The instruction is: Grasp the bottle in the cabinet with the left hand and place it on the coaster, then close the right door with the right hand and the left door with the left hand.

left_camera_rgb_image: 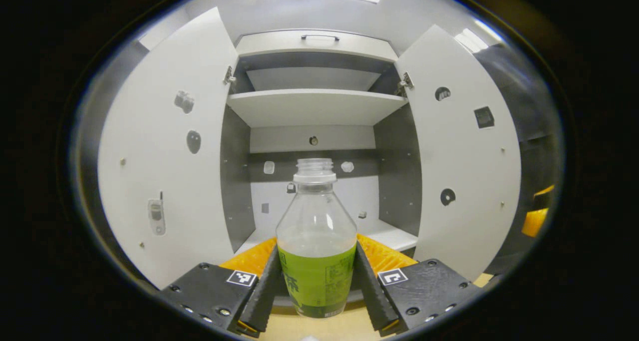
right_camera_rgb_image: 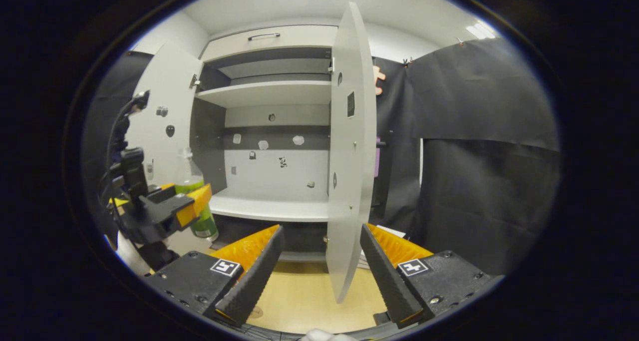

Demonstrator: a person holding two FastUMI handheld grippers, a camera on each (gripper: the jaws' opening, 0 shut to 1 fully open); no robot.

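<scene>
In the left gripper view, the left gripper (left_camera_rgb_image: 316, 281) sits at six o'clock with both ribbed fingers (left_camera_rgb_image: 266, 286) pressed against the green-labelled lower half of the bottle (left_camera_rgb_image: 316, 241), so it grips the bottle, which stands upright and uncapped with its neck toward twelve o'clock. Behind it the cabinet (left_camera_rgb_image: 312, 106) is wide open, the left door (left_camera_rgb_image: 164, 151) swung out at nine o'clock and the right door (left_camera_rgb_image: 464, 151) at three o'clock. Pale wood of the table (left_camera_rgb_image: 304, 328) shows below the bottle's base; whether the base touches it cannot be told, and no coaster can be made out here.

In the right gripper view, the right gripper (right_camera_rgb_image: 317, 268) at six o'clock is spread apart and holds nothing, its fingers on either side of the lower edge of the right door (right_camera_rgb_image: 349, 146) without visibly touching it. At nine o'clock the left gripper (right_camera_rgb_image: 192, 206) holds the bottle (right_camera_rgb_image: 192, 186) out in front of the cabinet's lower shelf (right_camera_rgb_image: 272, 208).

The step in hand appears to be carrying the bottle to the coaster. To do it well, the left hand should keep the bottle vertical (it has no cap), hold the grip steady on the label, lower it squarely onto the coaster and let go only once the base rests flat. The right hand should wait clear of the door until then.
</scene>
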